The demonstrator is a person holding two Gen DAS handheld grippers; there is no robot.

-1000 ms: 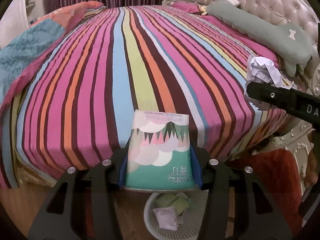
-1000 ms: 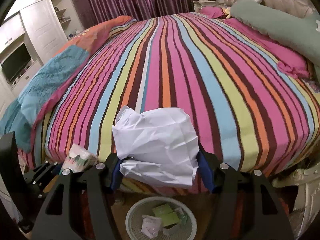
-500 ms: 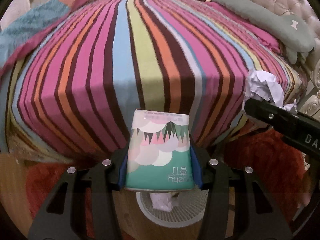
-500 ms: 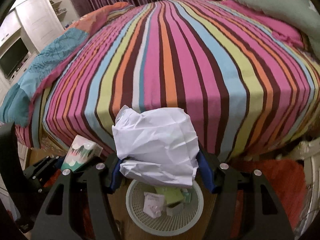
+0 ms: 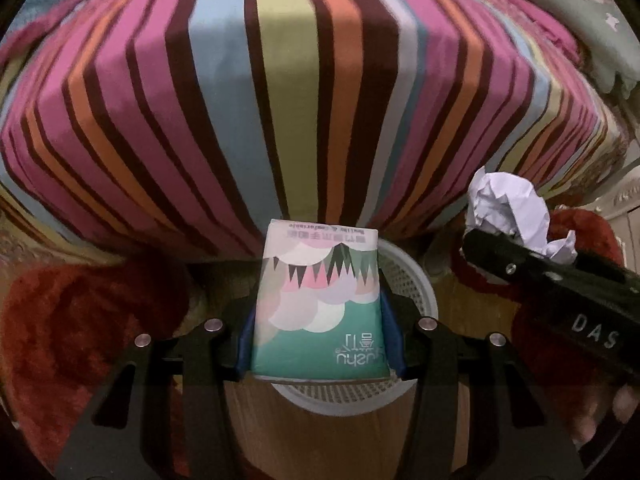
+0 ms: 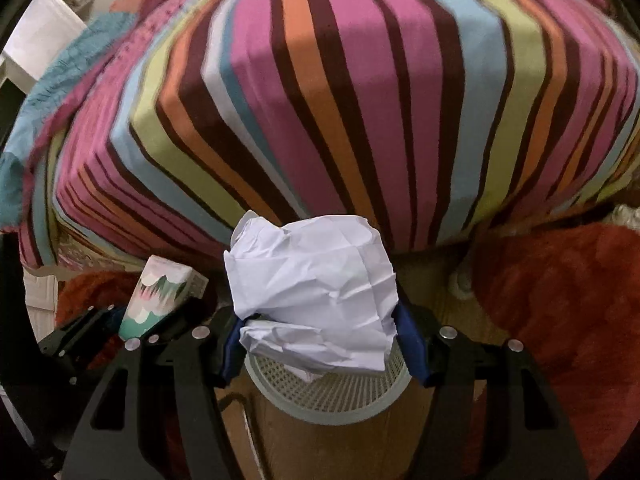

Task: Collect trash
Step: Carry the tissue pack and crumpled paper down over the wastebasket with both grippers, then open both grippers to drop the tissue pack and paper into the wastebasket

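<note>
Striped bedspread (image 5: 288, 92) fills the background, red rug (image 6: 560, 300) on both sides | white mesh basket (image 5: 416, 280) right below | left hand-held gripper (image 5: 318, 344) clamps tissue pack (image 5: 320, 300), upside-down "nushu" | right hand-held gripper (image 6: 320, 344) pinches crumpled paper (image 6: 316, 292), "DAS" on its body

tissue pack (image 5: 318, 304): "nushu" with chinese characters beside it, all upside down; small print along its far edge, too blurred to read
right gripper (image 5: 592, 332) body: "das", cut off
</note>
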